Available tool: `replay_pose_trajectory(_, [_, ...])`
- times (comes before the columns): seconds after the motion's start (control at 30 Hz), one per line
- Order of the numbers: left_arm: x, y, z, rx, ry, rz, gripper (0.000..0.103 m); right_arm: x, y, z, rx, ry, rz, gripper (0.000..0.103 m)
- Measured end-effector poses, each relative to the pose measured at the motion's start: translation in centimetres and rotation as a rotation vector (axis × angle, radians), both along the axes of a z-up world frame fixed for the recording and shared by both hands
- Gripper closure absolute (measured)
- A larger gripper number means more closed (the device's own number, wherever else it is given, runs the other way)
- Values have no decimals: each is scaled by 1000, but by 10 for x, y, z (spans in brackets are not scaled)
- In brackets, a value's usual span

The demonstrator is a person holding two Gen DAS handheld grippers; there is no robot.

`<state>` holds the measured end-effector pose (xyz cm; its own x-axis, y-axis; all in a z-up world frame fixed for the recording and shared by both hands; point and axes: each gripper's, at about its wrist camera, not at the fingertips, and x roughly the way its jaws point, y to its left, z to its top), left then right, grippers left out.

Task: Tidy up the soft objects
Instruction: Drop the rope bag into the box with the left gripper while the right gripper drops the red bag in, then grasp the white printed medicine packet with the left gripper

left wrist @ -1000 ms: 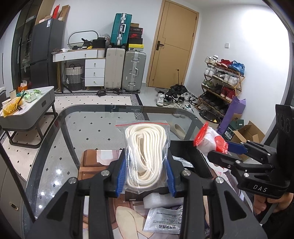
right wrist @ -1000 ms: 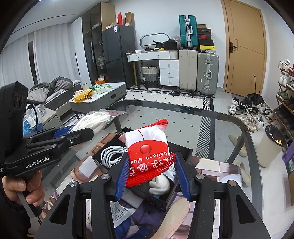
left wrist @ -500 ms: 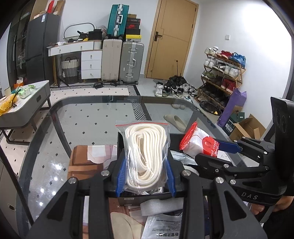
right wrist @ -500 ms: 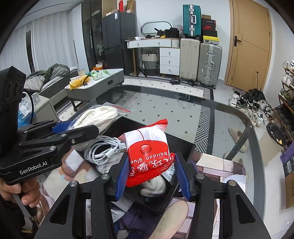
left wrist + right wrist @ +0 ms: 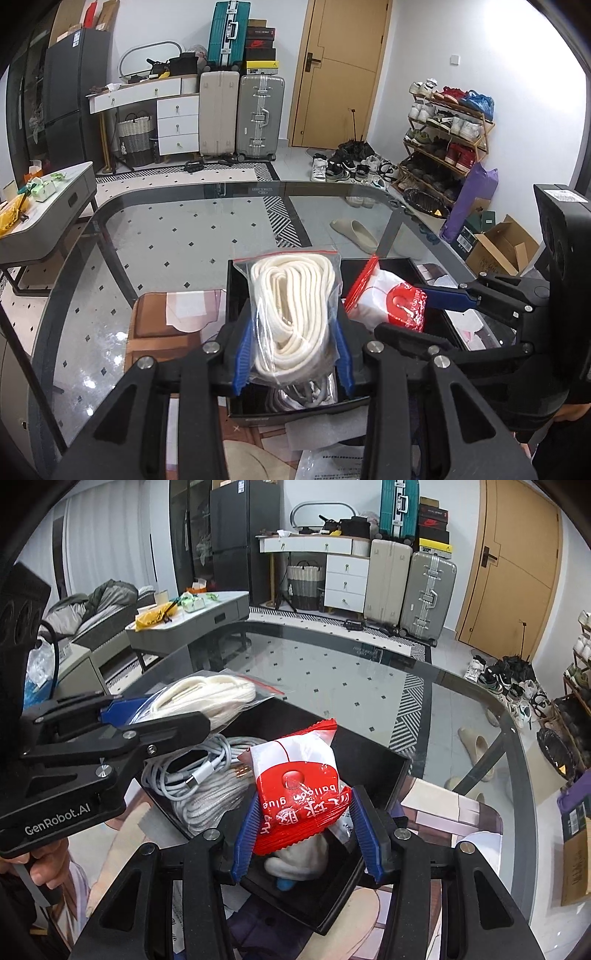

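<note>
The left gripper (image 5: 293,354) clamps the bag of white rope (image 5: 295,310) between its jaws; the right gripper (image 5: 304,830) clamps the red packet (image 5: 301,794) above the black box (image 5: 384,775).

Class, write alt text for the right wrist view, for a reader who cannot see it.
The right tool grips a red and white balloon glue packet above an open black box holding coiled white cables on a glass table. At left, the left tool holds a bagged white rope over that box.
</note>
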<state>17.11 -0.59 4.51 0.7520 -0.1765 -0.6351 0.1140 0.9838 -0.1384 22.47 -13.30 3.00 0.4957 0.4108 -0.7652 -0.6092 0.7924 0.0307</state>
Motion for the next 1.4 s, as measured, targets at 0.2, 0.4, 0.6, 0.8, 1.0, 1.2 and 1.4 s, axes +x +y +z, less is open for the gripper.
replay_pose_trajectory(0.2, [5, -3, -7, 12, 16, -9, 67, 2, 7, -7, -20, 4, 14, 54])
replay_pose_trajectory(0.4, [9, -2, -16, 27, 47, -10, 67, 6, 9, -12, -26, 11, 19, 54])
replay_pose_trajectory(0.6, [5, -4, -16, 35, 52, -13, 67, 4, 9, -8, -41, -13, 8, 51])
replay_pose_trajectory(0.8, [-6, 0, -6, 7, 44, -15, 60, -6, -7, 9, -10, -59, -27, 44])
replay_pose_trajectory(1.0, [-23, -1, 8, 12, 11, -18, 41, -22, -22, 23, 19, -90, -64, 17])
replay_pose_trajectory(1.2, [-42, 7, 14, 13, -19, 16, 20, -41, -36, 30, 46, -115, -106, 3])
replay_pose_trajectory(1.4, [-58, 22, 15, 19, -42, 65, 0, -54, -48, 29, 92, -96, -133, 1])
